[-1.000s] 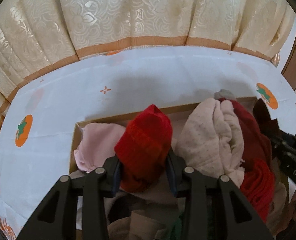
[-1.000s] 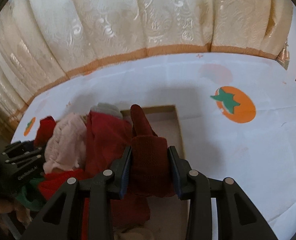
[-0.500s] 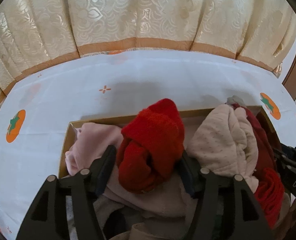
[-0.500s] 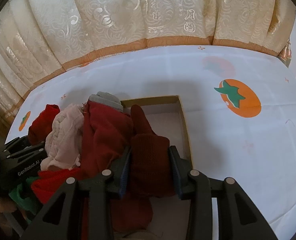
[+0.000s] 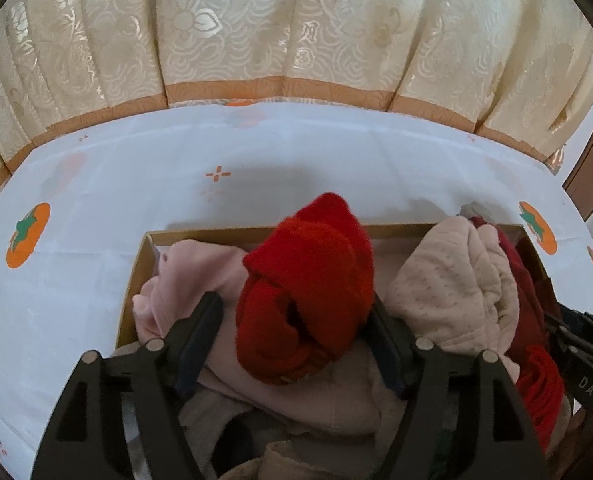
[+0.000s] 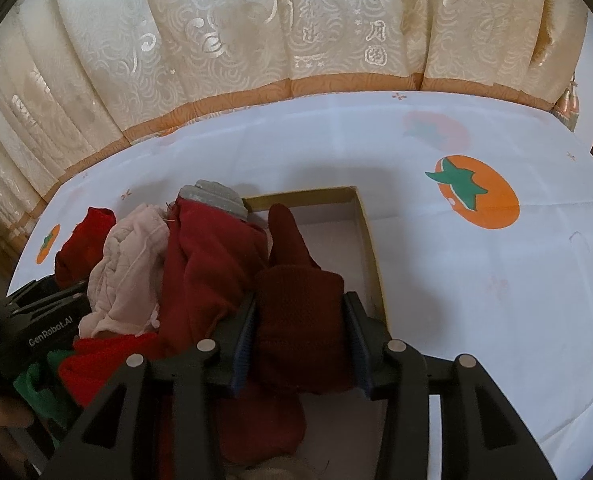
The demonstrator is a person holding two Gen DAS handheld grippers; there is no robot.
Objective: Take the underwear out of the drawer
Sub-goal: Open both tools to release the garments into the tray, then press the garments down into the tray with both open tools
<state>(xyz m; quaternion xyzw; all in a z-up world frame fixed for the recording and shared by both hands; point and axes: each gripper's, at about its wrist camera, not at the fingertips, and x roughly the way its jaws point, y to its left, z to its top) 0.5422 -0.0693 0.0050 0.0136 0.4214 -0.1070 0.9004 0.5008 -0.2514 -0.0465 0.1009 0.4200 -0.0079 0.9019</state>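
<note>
"genrobot.ai" on left tool (image 6: 48,330)

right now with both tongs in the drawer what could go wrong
1. The left tongs have just been opening; the bright red garment sits loose between them and may stay behind.
2. The right tongs pinch the dark red garment, which lies against the heaped clothes; lifting could drag those out.

My left gripper (image 5: 296,328) has just opened its jaws wide, so the bright red garment (image 5: 308,292) now sits loose between them, slumped onto the pile.

My right gripper (image 6: 302,334) has eased open slightly around the dark red garment (image 6: 300,312).
</note>
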